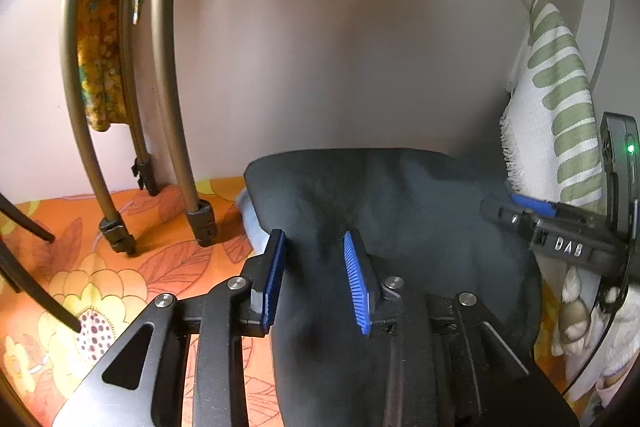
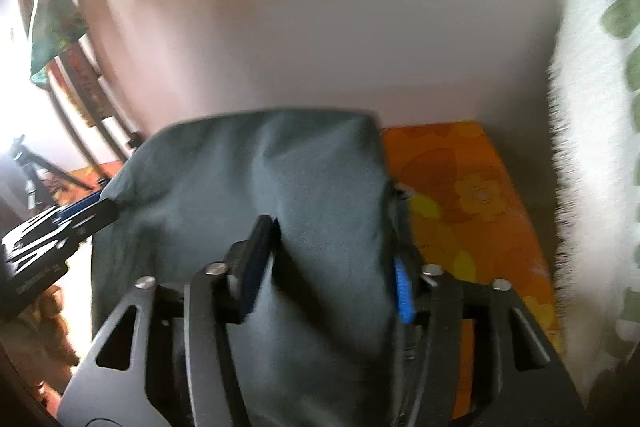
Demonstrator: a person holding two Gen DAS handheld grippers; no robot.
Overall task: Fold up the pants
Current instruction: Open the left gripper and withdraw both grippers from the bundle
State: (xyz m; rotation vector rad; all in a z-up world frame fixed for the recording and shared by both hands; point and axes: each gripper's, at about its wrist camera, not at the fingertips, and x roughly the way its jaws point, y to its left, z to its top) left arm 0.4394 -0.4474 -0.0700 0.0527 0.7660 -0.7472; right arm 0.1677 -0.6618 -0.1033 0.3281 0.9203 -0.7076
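One folded dark pants bundle lies lengthwise away from both cameras

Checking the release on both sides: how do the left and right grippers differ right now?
The left gripper stands narrowly open; the right gripper gapes wider. The left shows sharply, the right blurred. Orange floral cloth lies right of the right gripper, left of the left one. Both have dark pants fabric between unpressed blue pads.
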